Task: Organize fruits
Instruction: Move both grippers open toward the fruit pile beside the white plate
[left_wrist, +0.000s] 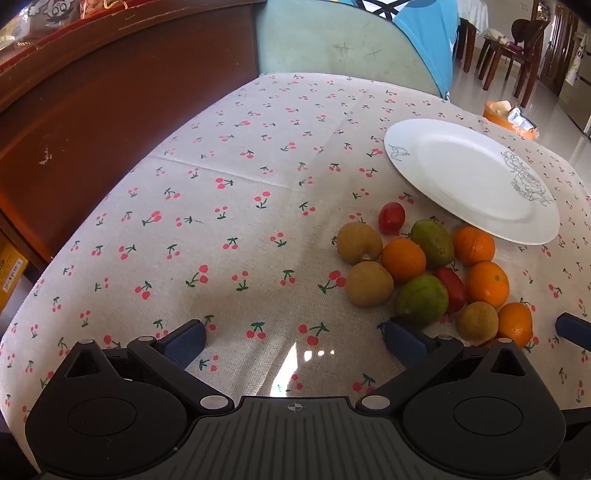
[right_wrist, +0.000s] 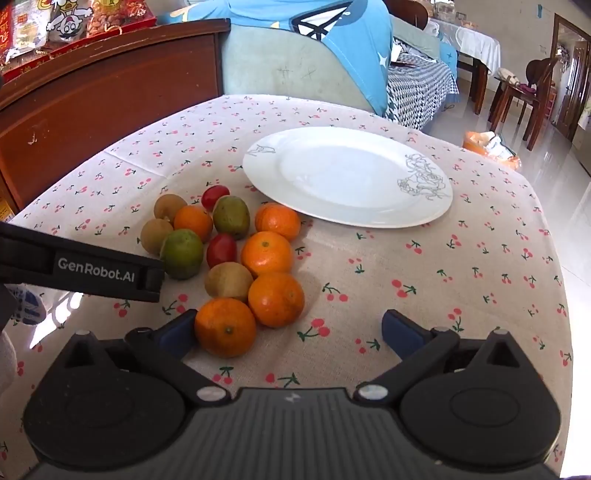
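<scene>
A heap of fruit lies on the cherry-print tablecloth (right_wrist: 443, 280): several oranges (right_wrist: 276, 299), brown kiwis (right_wrist: 229, 280), two green fruits (right_wrist: 183, 253) and two small red ones (right_wrist: 221, 250). Just beyond the heap stands an empty white plate (right_wrist: 347, 173) (left_wrist: 469, 181). My right gripper (right_wrist: 290, 332) is open low over the cloth, and the nearest orange (right_wrist: 225, 326) sits just inside its left finger, untouched. My left gripper (left_wrist: 295, 339) is open over bare cloth, with the fruit heap (left_wrist: 421, 266) ahead to its right. A green fruit (left_wrist: 421, 299) lies just past its right fingertip.
A dark wooden cabinet (left_wrist: 92, 110) runs along the table's left side. Behind the table is a pale green seat back (right_wrist: 280, 70) draped with blue cloth. An orange bag (right_wrist: 487, 146) lies on the shiny floor at right, near wooden chairs (right_wrist: 524, 99).
</scene>
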